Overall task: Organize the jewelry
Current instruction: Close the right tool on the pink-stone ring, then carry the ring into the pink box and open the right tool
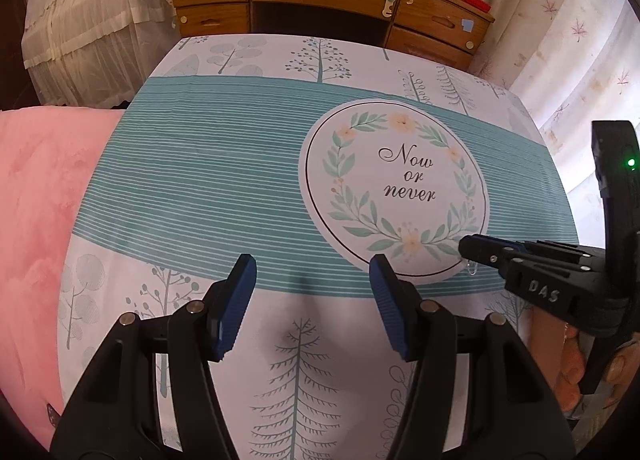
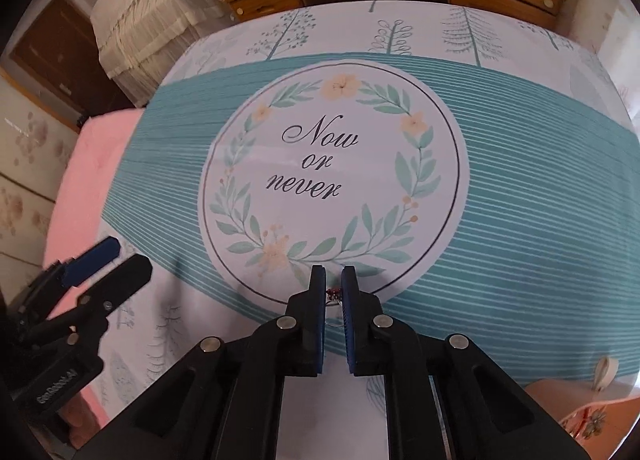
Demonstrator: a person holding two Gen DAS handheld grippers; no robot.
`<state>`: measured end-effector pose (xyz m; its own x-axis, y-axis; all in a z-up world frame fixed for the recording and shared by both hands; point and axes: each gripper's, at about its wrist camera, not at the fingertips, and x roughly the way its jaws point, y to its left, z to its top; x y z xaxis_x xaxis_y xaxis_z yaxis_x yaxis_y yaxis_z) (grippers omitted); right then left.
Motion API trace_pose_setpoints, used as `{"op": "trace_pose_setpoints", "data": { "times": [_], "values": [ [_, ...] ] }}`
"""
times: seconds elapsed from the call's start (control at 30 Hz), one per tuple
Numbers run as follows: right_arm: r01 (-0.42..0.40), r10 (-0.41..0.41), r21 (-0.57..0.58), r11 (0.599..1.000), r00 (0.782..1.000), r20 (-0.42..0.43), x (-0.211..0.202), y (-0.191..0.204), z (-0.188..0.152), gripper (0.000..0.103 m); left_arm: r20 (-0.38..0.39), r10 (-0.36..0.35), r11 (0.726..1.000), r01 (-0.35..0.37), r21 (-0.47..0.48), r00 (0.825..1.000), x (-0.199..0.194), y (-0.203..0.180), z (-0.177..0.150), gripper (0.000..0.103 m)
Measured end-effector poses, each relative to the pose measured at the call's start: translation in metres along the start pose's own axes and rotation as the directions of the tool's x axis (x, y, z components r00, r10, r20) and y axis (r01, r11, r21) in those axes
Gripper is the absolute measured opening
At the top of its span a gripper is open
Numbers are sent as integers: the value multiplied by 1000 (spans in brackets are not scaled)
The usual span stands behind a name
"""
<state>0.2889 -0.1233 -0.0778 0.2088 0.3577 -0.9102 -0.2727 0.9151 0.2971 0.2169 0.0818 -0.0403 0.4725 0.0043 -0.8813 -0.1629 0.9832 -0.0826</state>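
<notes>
the right gripper (image 2: 333,280), black-framed with ribbed blue pads (image 2: 349,316), has its jaws drawn nearly together on a small piece of jewelry (image 2: 334,293): a dark red bead cluster sits pinched between the pads, and a thin clear or silvery loop hangs beneath them, seen from the left wrist view as a small drop under the fingertips (image 1: 471,267). it is too small to say whether it is an earring or a pendant. the piece is held just above the printed tablecloth (image 2: 500,188), teal-striped with trees and a round floral wreath reading "now or never", at the near rim of that circle. the left gripper (image 1: 313,274), same black frame and blue pads, hangs released with its jaws wide apart and nothing between them, over the cloth beside the right one. at the lower right edge of the right wrist view there is a peach-coloured tray or box (image 2: 592,416) with a flower-shaped trinket in it, likely where the pieces go, though that is a guess. the risk from here is the grip itself: the hold looks to be on a tiny bead with the loop dangling free, so a quick swing or a slight easing of the jaws could let it slip and drop onto the busy pattern, where it would be hard to find; the loop could also snag a pad's ribbing on release.
</notes>
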Motion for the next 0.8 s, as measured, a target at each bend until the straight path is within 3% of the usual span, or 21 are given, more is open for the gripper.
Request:
{"op": "trace_pose_setpoints", "data": {
  "times": [0.2,0.37,0.57,0.8],
  "values": [
    [-46,44,25,999,995,92,-62,-12,-22,8,14,-28,999,27,43,1000,-20,-20,-10,56],
    [-44,35,41,998,980,196,-137,-36,-61,8,59,-73,991,66,120,996,-52,-53,-21,56],
    [22,-51,106,994,961,273,-208,-78,-111,8,100,-130,972,107,207,986,-86,-100,-31,56],
    [84,-132,192,978,958,254,-227,-121,-151,8,112,-155,952,118,283,982,-103,-154,-44,56]
  ]
}}
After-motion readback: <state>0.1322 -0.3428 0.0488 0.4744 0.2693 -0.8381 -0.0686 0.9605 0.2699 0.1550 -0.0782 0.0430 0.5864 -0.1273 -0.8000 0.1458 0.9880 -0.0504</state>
